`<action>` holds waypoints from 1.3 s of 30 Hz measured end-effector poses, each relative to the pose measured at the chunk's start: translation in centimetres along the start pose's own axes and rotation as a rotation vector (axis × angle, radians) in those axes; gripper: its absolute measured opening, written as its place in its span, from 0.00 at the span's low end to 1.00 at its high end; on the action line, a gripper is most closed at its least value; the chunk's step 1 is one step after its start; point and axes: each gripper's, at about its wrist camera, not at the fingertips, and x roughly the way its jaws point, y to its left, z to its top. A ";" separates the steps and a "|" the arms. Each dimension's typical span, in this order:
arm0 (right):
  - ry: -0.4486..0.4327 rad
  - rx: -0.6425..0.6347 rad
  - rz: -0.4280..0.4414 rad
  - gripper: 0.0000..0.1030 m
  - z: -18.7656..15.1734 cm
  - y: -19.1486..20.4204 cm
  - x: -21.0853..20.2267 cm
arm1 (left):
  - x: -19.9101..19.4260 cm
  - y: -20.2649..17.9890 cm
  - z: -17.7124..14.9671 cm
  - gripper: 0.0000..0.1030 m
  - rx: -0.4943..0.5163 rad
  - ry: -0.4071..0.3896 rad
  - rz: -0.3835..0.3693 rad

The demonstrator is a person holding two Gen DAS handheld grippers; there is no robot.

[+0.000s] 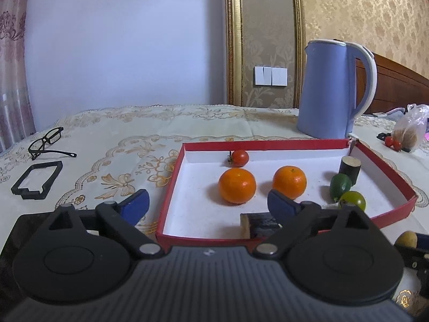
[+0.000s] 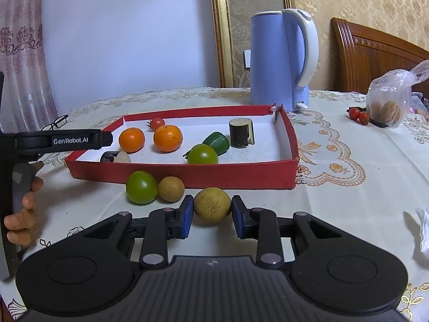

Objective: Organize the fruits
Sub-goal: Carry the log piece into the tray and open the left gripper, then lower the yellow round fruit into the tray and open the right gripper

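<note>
Red cardboard tray (image 2: 291, 145), white inside, holds two glossy oranges (image 2: 168, 138), tomatoes and cut dark cylinders. Near its front wall, the right gripper (image 2: 212, 212) pinches a rough, speckled tan round fruit (image 2: 212, 208) between blue pads. Left gripper (image 1: 207, 204) hangs spread and empty above the tray's near-left corner; only its view shows a black rectangular frame (image 1: 37, 178).

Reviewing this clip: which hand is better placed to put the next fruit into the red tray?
Right. The right gripper is shut on the yellowish round fruit just outside the red tray. The left gripper hangs open and empty over the tray.
</note>
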 end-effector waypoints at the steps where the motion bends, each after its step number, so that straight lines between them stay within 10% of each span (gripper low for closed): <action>1: -0.001 0.005 0.000 0.29 0.0 -0.1 0.0 | 0.0 -0.1 -0.1 0.92 0.003 -0.001 -0.001; 16: -0.094 0.000 0.018 0.29 4.7 1.3 -0.9 | -0.2 1.0 -0.3 0.98 -0.048 -0.001 -0.050; 39: -0.034 0.046 -0.083 0.29 11.5 0.5 9.0 | -0.5 1.2 -0.4 1.00 -0.053 -0.014 -0.053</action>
